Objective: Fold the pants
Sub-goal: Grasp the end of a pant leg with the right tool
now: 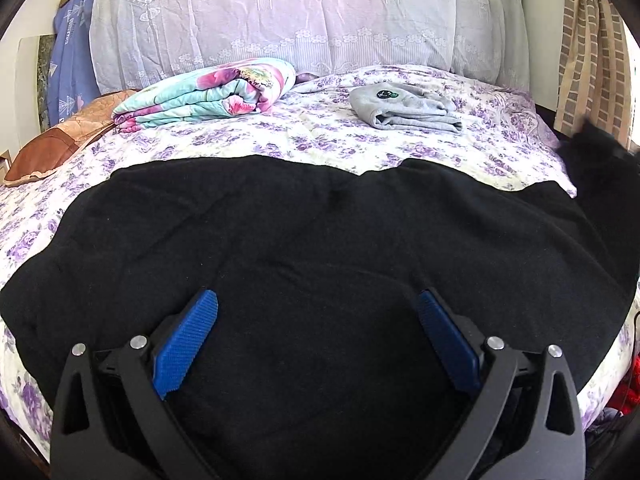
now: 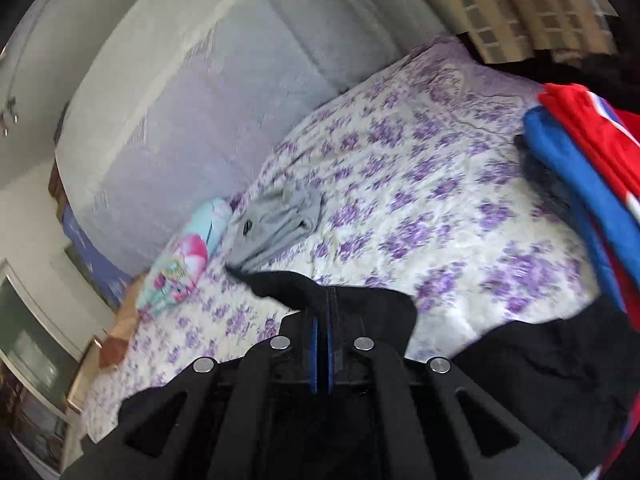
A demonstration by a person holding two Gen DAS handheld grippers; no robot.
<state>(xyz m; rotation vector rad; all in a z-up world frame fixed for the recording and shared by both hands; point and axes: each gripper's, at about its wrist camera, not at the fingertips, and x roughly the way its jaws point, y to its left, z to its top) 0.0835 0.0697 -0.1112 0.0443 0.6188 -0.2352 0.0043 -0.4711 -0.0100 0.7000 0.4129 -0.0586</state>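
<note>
Blurring R view, right gripper pinches black pants.

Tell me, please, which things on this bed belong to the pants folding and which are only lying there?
Belong to the job:
- black pants
- left gripper, open above them
- right gripper, shut on a piece of the black fabric

Only lying about:
- folded grey garment
- floral quilt
- red and blue cloth
- brown cushion

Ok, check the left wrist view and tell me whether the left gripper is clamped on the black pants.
No, the left gripper is open, its blue pads spread wide above the black pants.
</note>
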